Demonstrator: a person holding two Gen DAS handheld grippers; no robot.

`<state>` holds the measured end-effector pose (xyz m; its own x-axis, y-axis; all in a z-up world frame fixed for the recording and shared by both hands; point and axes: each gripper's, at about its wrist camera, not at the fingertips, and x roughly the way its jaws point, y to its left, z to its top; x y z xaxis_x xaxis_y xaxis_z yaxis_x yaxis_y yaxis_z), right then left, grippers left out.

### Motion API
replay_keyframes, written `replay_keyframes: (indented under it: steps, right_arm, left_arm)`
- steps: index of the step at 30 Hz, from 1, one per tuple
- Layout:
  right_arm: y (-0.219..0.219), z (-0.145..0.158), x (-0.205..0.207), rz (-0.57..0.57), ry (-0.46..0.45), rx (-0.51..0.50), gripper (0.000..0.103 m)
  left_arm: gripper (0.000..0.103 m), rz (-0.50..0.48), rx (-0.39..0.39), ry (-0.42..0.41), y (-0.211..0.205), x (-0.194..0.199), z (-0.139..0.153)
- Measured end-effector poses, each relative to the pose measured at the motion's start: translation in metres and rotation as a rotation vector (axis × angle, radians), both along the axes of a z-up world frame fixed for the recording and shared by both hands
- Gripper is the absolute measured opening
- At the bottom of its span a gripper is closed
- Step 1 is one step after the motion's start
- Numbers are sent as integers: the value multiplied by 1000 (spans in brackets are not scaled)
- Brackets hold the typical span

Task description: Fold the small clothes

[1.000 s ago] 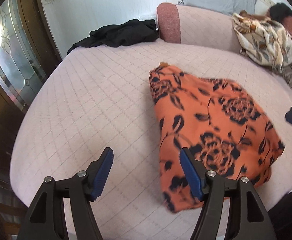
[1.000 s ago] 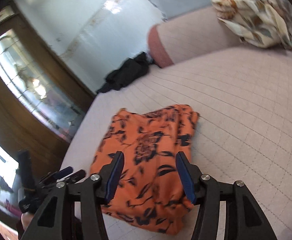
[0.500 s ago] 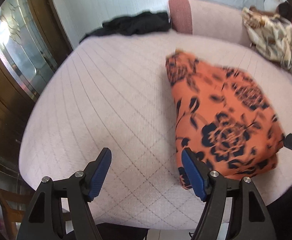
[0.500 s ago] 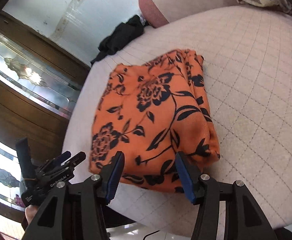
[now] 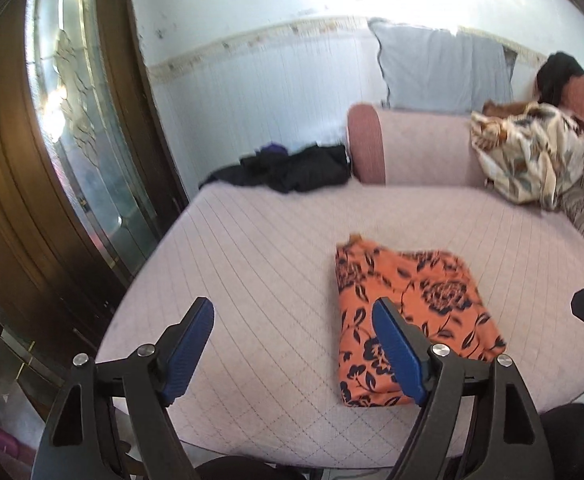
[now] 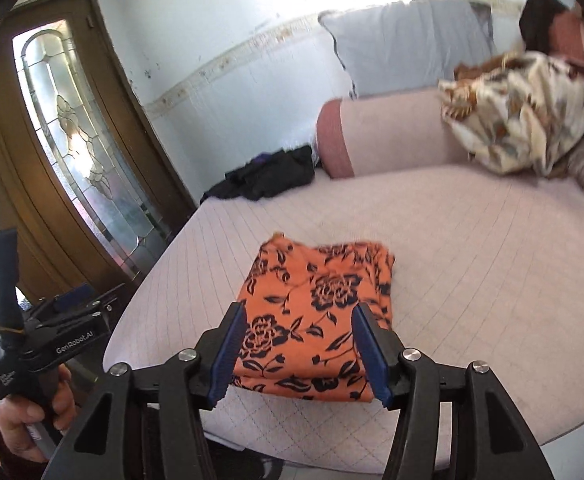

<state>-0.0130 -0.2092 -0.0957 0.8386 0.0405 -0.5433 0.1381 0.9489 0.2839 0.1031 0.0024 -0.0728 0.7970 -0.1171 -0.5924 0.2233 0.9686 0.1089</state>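
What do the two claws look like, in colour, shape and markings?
Both match. The left claw and right claw have black angular frames, silver round bolts and two flat blue ribbed pads. Seen from the right wrist view, the left one's black body bears white "GenRobot.AI" lettering, and a bare hand holds its handle.

Both grippers are pulling up and back from the orange floral garment [image 5: 408, 316], which is now sitting smaller and lower in both wrist views, left folded on the quilted cushion [image 5: 260, 264]. The left gripper [image 5: 292, 354] is tilting up, bringing in the wall and the pale pillow [image 5: 444, 68]. The right gripper [image 6: 298, 356] is levelling out, its open jaws now framing the garment's near edge
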Motion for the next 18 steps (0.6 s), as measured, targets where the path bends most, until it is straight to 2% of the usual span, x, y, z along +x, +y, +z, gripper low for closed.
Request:
replay_keyframes:
  steps: [2, 3, 5, 10, 15, 18]
  right_arm:
    - [7, 12, -9, -13, -33, -37, 61]
    - [10, 19, -15, -17, -48, -54, 67]
    - [17, 30, -26, -24, -86, -81, 70]
    - [28, 50, -45, -53, -150, -137, 71]
    - [37, 60, -60, -76, -190, -167, 73]
    - [42, 62, -65, -96, -205, -190, 73]
  left_arm:
    - [92, 8, -13, -32, 3, -9, 12]
    - [92, 12, -22, -50, 4, -14, 18]
    - [93, 21, -42, -80, 8, -23, 30]
    - [100, 39, -44, -113, 9, -38, 46]
    - [100, 70, -27, -181, 10, -59, 60]
    - [101, 64, -39, -180, 12, -65, 65]
